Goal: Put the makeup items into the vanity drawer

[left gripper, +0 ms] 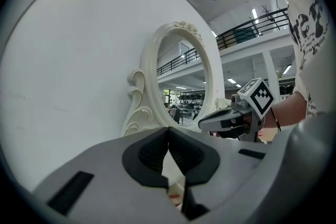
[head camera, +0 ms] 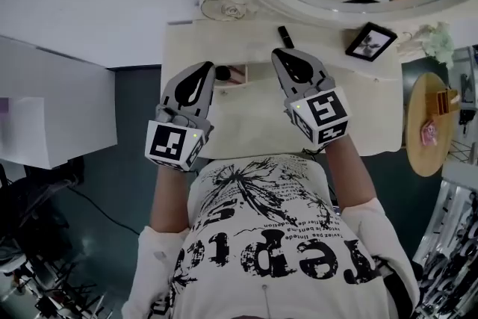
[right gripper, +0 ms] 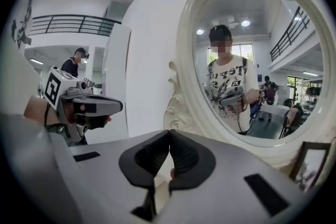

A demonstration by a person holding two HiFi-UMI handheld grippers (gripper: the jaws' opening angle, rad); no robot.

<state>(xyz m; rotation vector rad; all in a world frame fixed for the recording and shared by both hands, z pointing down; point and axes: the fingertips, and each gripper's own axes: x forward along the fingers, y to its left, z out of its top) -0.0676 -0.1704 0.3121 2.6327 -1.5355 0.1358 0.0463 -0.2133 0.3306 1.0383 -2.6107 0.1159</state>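
Observation:
A black lipstick tube (head camera: 284, 36) lies on the cream vanity top (head camera: 187, 41), just beyond my right gripper (head camera: 278, 54). That gripper is shut, with nothing between its fingertips (right gripper: 169, 134). My left gripper (head camera: 207, 68) is also shut and empty, its jaws meeting at the tip (left gripper: 168, 131). Between the two grippers a small drawer (head camera: 240, 68) stands open, holding a black round item (head camera: 222, 73) and a pinkish item (head camera: 237, 76). Both grippers hover over the front of the vanity, side by side.
An oval mirror in a carved white frame (head camera: 224, 4) rises at the back of the vanity. A black picture frame (head camera: 370, 41) leans at the right of the top. A round wooden side table (head camera: 418, 153) stands further right, and a white box (head camera: 45, 116) to the left.

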